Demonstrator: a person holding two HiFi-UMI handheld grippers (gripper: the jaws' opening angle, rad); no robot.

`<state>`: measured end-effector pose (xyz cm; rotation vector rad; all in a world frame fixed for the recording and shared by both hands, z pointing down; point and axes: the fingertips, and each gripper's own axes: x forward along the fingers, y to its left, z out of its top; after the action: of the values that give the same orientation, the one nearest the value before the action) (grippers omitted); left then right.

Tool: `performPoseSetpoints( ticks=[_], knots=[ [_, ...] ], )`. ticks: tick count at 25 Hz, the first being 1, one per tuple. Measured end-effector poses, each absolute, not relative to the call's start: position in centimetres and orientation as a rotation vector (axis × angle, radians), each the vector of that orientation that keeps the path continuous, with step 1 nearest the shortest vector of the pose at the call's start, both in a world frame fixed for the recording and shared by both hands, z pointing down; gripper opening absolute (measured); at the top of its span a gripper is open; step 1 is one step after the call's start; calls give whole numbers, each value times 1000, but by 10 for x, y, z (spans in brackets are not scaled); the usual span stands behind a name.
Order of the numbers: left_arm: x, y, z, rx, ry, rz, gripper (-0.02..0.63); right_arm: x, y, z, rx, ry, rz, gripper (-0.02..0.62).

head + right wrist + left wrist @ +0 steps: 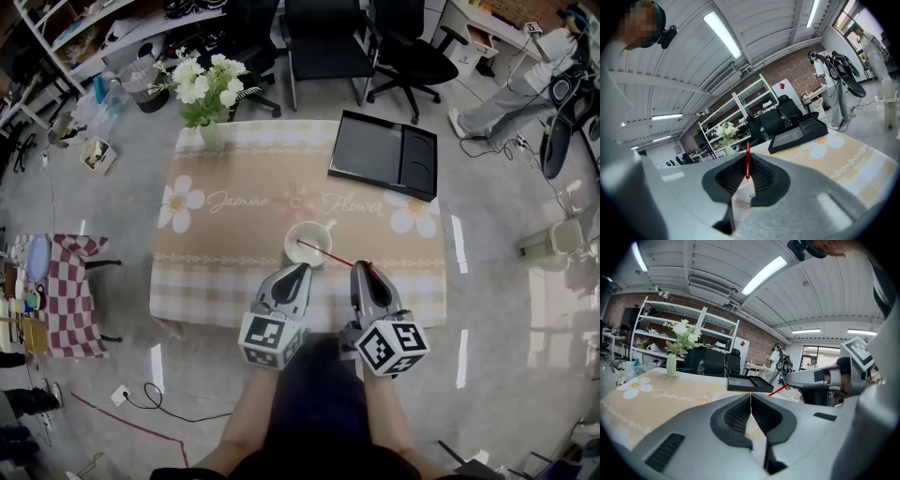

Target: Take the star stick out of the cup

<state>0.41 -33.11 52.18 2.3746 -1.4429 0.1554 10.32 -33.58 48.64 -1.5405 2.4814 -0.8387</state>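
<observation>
Looking down through the head view, I have the right gripper (362, 270) clamped on the near end of the red stick (326, 253). In the right gripper view that stick stands upright, pinched between the two dark pads, with the cup showing pale just beyond them. From the jaws the stick slants up and left into the white cup (307, 242), where its far end lies inside, past the rim, so it is not out yet. I cannot make out the star. The cup sits on the tablecloth (234, 216), near the middle of the front edge. My left gripper (302, 272) hangs just beside the cup's near side, jaws pressed together on nothing; whether it touches the cup I cannot tell. At the back stand a vase (212, 131) of white flowers on the left and a black tray (382, 153) on the right.
</observation>
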Motion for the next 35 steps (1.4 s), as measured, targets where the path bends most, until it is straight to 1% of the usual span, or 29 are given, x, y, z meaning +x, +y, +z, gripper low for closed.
performPoseSetpoints(
  ticks=[35],
  knots=[
    [16,-337,452,2542,-1465,42,12,125,-327,412,-1563,2416,-563,15]
  ],
)
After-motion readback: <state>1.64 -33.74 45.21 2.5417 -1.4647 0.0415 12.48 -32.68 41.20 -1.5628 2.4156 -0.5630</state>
